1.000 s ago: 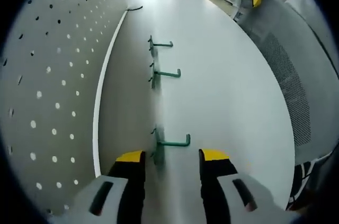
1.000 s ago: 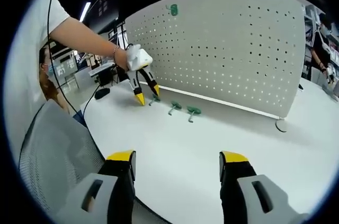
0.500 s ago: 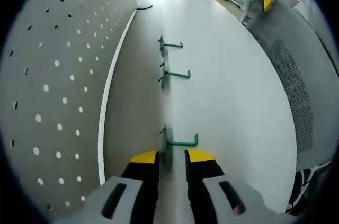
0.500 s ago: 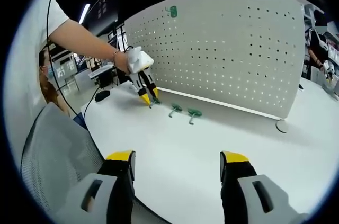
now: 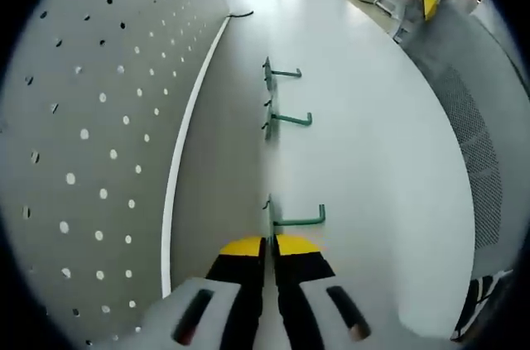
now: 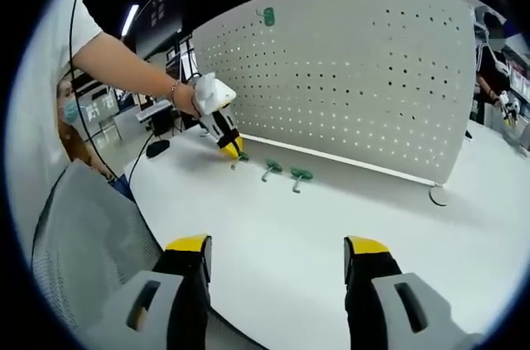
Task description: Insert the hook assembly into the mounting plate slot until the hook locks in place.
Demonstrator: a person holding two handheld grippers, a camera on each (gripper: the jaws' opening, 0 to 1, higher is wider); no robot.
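On the white table [image 5: 364, 160], just in front of the upright pegboard [image 5: 99, 118], three green hooks lie in a row, and the left gripper [image 5: 267, 244] is down at the nearest hook [image 5: 294, 219]. Its yellow-tipped jaws stand almost together, with the back plate of that hook right at their tips; whether they already pinch the plate or are only touching it I cannot tell, since the tips cover the contact. The right gripper view shows the same thing from across the table: the left gripper [image 6: 234, 148], held in a gloved hand [image 6: 205, 93], is tipped down onto the end hook of the row, with the middle hook [image 6: 271, 170] and the far hook [image 6: 300, 175] lying just beside it. One more green hook [image 6: 267, 14] is already hanging near the top of the pegboard [image 6: 364, 77]. The right gripper [image 6: 277, 255] hovers well back over the near side of the table, jaws wide apart and holding nothing.

The step in hand looks like the pick-up of the first loose hook. Next, the grip should be made firm, the hook lifted off the table, turned so its back tabs face the board, and carried to a free slot, then pressed in until it seats
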